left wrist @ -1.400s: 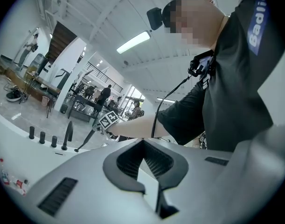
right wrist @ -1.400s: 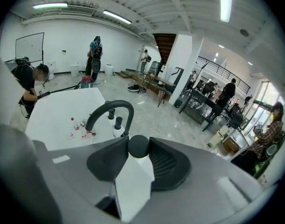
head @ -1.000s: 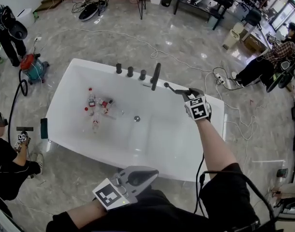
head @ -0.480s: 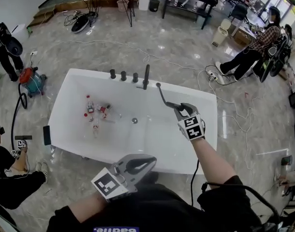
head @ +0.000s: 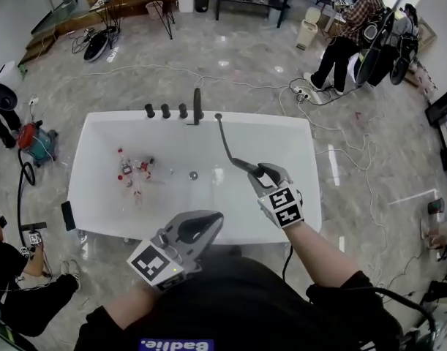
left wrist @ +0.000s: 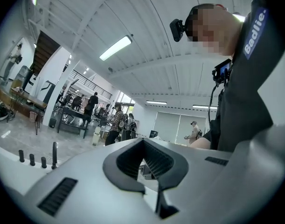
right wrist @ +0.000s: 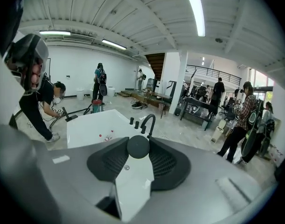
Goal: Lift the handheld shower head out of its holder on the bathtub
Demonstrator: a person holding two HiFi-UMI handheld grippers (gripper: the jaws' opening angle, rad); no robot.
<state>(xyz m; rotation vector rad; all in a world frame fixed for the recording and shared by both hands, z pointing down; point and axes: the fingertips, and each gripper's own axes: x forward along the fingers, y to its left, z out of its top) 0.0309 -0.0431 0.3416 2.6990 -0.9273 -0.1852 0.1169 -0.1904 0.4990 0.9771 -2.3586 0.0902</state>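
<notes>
Since the right gripper (head: 261, 172) is clenched on the dark handle of the shower head (head: 239, 164), which is clear of its holder (head: 218, 115) on the far rim of the bathtub (head: 314, 196) and hangs over the tub's right half towards the near rim, the lift looks essentially done. The risks lie in what follows. The hose (head: 223, 137) runs in a fairly straight line from the far rim to the handle, so pulling further towards the person would likely draw it taut and tug the head against the grip. The handle looks smooth and round, so it could twist or slide out and fall against the white tub. A sweep to the left could catch the hose on the spout (head: 197, 107).

The left gripper (head: 217, 218) is closed on nothing, near the person's body, too far off to steady the hose. The tub holds a small cluster of red-capped bottles (head: 132, 170) at its left end, well apart from the shower head; whether any water stands in it cannot be told.
</notes>
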